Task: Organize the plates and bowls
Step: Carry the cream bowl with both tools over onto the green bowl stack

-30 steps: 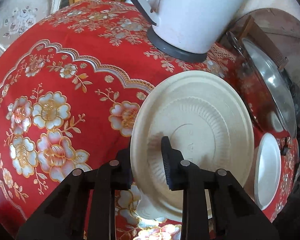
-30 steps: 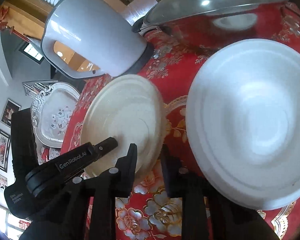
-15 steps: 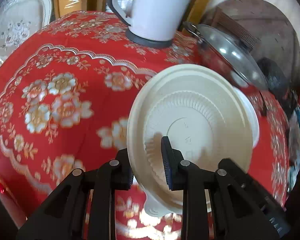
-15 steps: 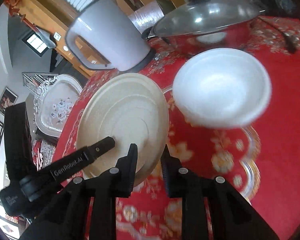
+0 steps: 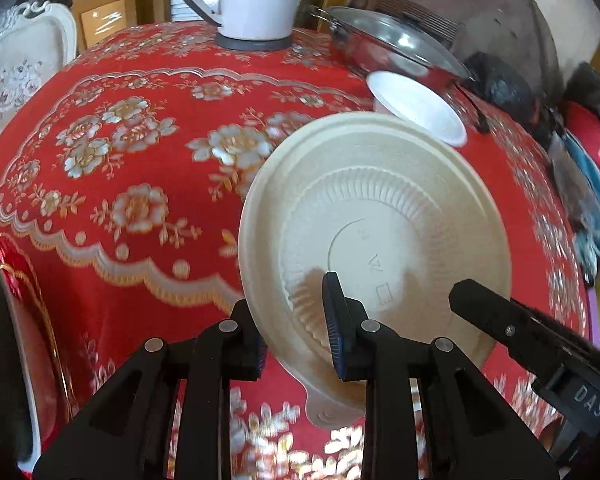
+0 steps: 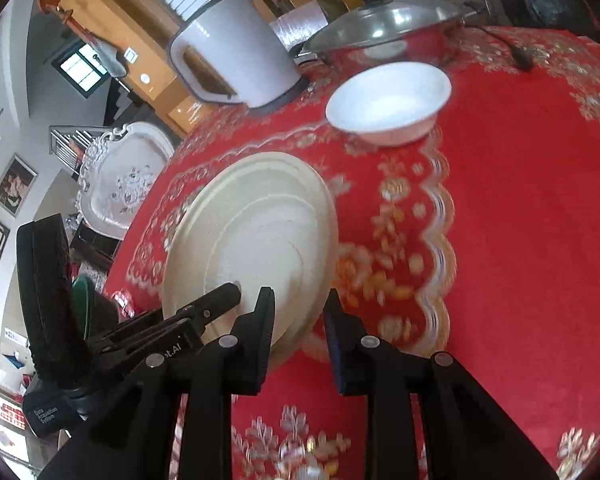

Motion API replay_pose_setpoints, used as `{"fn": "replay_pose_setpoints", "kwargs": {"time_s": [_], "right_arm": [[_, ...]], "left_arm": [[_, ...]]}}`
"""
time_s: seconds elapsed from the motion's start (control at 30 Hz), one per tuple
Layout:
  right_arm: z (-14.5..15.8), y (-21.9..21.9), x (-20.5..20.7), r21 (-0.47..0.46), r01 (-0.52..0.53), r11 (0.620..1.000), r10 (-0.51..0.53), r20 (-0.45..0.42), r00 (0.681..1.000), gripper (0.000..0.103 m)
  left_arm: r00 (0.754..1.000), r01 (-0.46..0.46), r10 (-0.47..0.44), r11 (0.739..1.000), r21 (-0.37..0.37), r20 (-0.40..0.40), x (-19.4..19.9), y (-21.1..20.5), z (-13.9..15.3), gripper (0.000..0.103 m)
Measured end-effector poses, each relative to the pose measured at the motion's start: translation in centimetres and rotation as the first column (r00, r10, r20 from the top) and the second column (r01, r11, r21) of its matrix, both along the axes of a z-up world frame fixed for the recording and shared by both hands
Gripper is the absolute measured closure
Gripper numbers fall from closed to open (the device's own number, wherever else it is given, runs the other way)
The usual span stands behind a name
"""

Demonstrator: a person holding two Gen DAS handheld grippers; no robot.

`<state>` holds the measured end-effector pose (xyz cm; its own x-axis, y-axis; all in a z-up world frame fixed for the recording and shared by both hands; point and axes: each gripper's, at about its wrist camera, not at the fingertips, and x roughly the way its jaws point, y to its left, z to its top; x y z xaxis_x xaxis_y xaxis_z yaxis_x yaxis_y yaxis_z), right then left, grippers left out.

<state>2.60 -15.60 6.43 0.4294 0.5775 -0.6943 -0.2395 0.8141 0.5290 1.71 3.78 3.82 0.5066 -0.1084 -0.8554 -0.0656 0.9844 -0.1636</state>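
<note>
My left gripper (image 5: 296, 320) is shut on the rim of a cream plate (image 5: 380, 232), held tilted above the red tablecloth with its ribbed underside toward the left wrist camera. The same plate (image 6: 252, 232) shows its top face in the right wrist view. My right gripper (image 6: 300, 320) straddles the plate's near edge, but its jaws stand apart around the rim. A white bowl (image 6: 388, 100) sits on the cloth beyond the plate, and it also shows in the left wrist view (image 5: 416, 108).
A white electric kettle (image 6: 232, 64) and a lidded steel pot (image 6: 384, 28) stand at the far side of the red floral table (image 5: 120, 152). A white ornate chair (image 6: 120, 176) stands past the table's left edge. Dark clutter (image 5: 580, 184) lies at the right.
Both grippers pulled back and up from the kettle and pot, carrying the plate with them. The white bowl stayed on the cloth and now looks farther away.
</note>
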Motion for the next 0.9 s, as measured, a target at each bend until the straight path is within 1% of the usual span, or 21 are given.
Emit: {"fn": "replay_pose_setpoints", "kwargs": {"time_s": [0.1,0.3,0.47,0.67,0.77,0.9], "right_arm": [[0.0,-0.2,-1.0,-0.03,-0.009,1.0,0.009,-0.005,1.0,0.078],[0.3,-0.4,-3.1,-0.078,-0.036,0.996,0.036,-0.002,0.999,0.078],[0.7,-0.5,-4.0,-0.081,-0.038,0.996,0.038,0.003,0.999,0.078],[2.7,0.8,-4.7,-0.1,-0.061,0.993,0.065,0.041,0.997,0.077],[3.8,2.1,-5.0,-0.106,-0.084,0.991,0.092,0.07,0.993,0.077],[5.8,3.8,-5.0,-0.096,-0.114,0.989,0.125,0.113,0.986,0.077]], "left_arm": [[1.0,0.025,-0.025,1.0,-0.008,-0.012,-1.2,-0.2,-0.2,0.079],[0.998,0.059,-0.059,0.998,-0.003,-0.002,-3.3,-0.8,0.4,0.079],[0.998,0.067,-0.067,0.998,0.004,0.019,-4.6,-0.7,1.7,0.079],[0.998,0.04,-0.04,0.999,0.0,0.045,-5.7,0.8,3.6,0.078],[0.997,0.016,-0.016,1.0,0.008,0.075,-6.6,2.0,5.2,0.078],[0.994,-0.025,0.025,1.0,-0.002,0.107,-7.9,4.5,7.4,0.078]]}}
